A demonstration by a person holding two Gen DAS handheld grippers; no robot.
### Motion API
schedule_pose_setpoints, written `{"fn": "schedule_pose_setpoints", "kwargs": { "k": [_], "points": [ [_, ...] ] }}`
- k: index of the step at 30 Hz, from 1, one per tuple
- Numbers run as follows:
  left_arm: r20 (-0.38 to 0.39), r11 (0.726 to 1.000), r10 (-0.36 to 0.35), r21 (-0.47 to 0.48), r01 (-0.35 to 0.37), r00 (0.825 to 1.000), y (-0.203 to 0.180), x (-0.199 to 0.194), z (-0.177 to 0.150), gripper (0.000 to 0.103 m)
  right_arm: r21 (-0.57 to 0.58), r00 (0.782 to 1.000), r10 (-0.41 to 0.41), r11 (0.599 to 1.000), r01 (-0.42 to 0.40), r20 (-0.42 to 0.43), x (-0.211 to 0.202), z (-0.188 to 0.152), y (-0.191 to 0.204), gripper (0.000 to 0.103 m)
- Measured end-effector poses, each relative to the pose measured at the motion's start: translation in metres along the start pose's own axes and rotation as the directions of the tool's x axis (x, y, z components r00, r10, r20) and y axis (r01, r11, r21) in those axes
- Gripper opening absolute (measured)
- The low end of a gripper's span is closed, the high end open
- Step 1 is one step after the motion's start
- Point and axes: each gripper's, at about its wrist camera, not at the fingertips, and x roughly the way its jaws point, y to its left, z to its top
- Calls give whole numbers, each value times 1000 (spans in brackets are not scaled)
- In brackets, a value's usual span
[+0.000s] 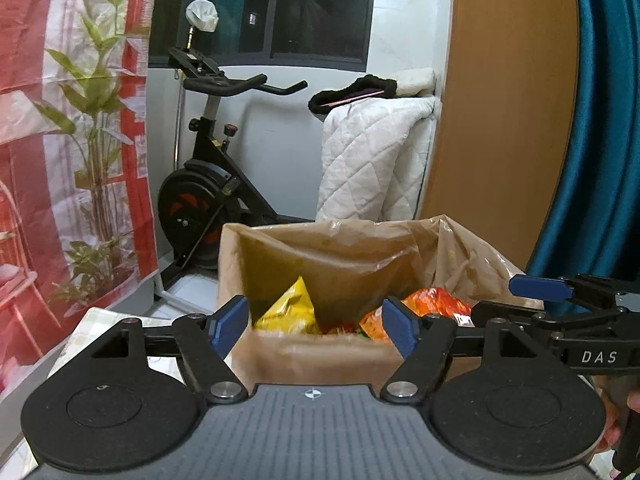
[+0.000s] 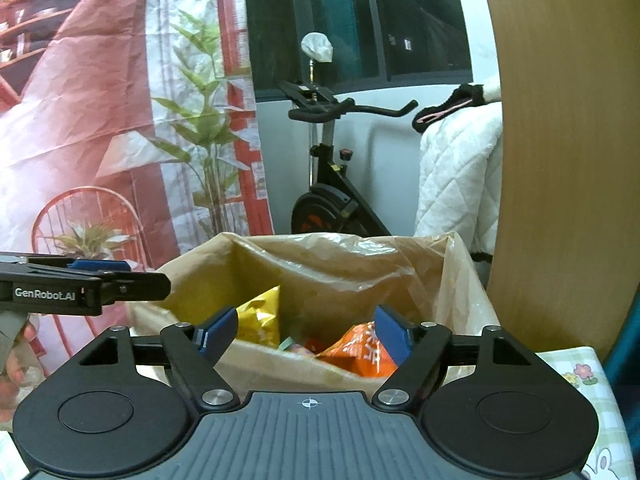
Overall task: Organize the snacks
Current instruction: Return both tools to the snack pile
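Note:
A box lined with a brown plastic bag (image 1: pixel 360 248) (image 2: pixel 340 264) stands straight ahead in both wrist views. Inside lie a yellow snack bag (image 1: pixel 290 312) (image 2: pixel 262 318) and an orange snack bag (image 1: pixel 434 304) (image 2: pixel 360 352). My left gripper (image 1: pixel 316 326) is open in front of the box's near rim, nothing between its blue pads. My right gripper (image 2: pixel 306 334) is likewise open just short of the near rim, with nothing between its pads. Each gripper also shows in the other's view: the right one (image 1: pixel 540 288) at the right edge, the left one (image 2: pixel 100 268) at the left edge.
A black exercise bike (image 1: pixel 216 184) (image 2: pixel 332 184) stands behind the box by a dark window. A white quilt (image 1: pixel 372 160) hangs to its right beside a wooden panel (image 1: pixel 508 100). A red printed backdrop (image 2: pixel 100 120) covers the left. A checked tablecloth (image 2: pixel 576 364) lies under the box.

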Motion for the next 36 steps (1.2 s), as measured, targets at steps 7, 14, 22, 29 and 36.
{"fn": "schedule_pose_setpoints", "kwargs": {
  "k": [7, 14, 22, 29, 36],
  "points": [
    [4, 999, 42, -28, -42, 999, -2, -30, -25, 86, -10, 1000, -6, 1000, 6, 17, -25, -17, 11, 90],
    [-8, 996, 43, -77, -44, 999, -2, -43, -52, 91, 16, 1000, -28, 999, 28, -13, -39, -43, 12, 98],
    [-53, 996, 41, -77, -45, 998, -7, -42, -79, 93, 66, 997, -60, 996, 63, -55, -44, -77, 4, 102],
    [-94, 995, 49, -79, -57, 994, -5, -38, -97, 93, 100, 989, -86, 990, 97, -118, -41, -109, -3, 102],
    [-157, 993, 51, -94, -66, 986, 3, -33, -115, 92, 77, 978, -121, 988, 135, -168, -39, -135, -8, 102]
  ]
}}
